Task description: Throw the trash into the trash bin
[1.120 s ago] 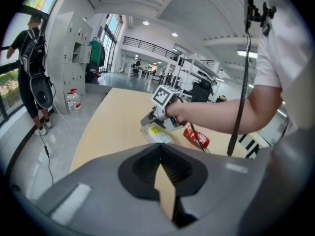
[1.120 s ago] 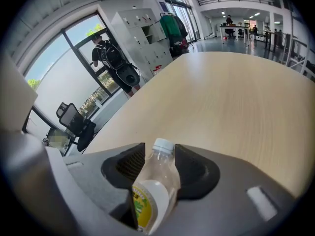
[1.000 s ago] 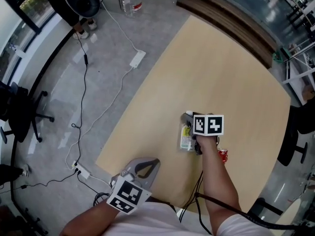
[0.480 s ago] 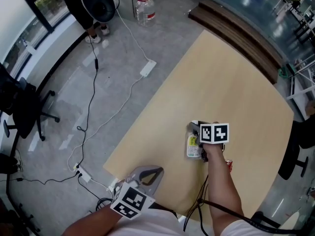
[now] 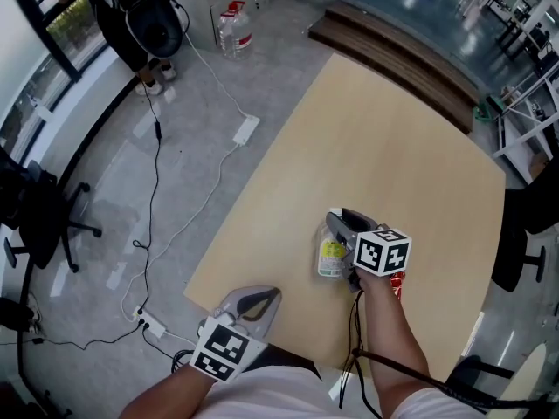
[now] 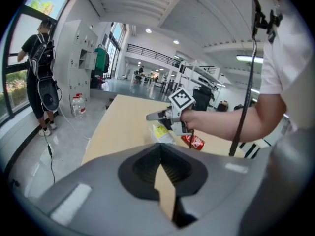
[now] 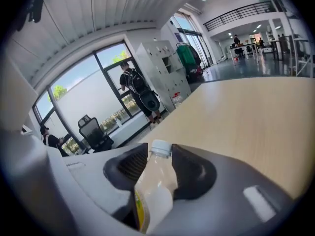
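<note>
My right gripper is shut on a clear plastic bottle with a yellow-green label, held a little above the light wooden table. Its jaws have just been closing, with the bottle between them. In the right gripper view the white-capped bottle stands between the two pads, its neck pointing forward. A red can lies on the table beside the right hand. My left gripper hangs at the table's near edge, shut and empty; the left gripper view looks towards the bottle and the can. No trash bin is in view.
On the grey floor to the left lie cables and a power strip. A water jug stands by the lockers, and a person stands at the window. An office chair is at far left. A dark wooden bench borders the table's far side.
The right gripper has closed on the bottle and risen with it off the table, tilting as it went. The left gripper has shifted only a little.
</note>
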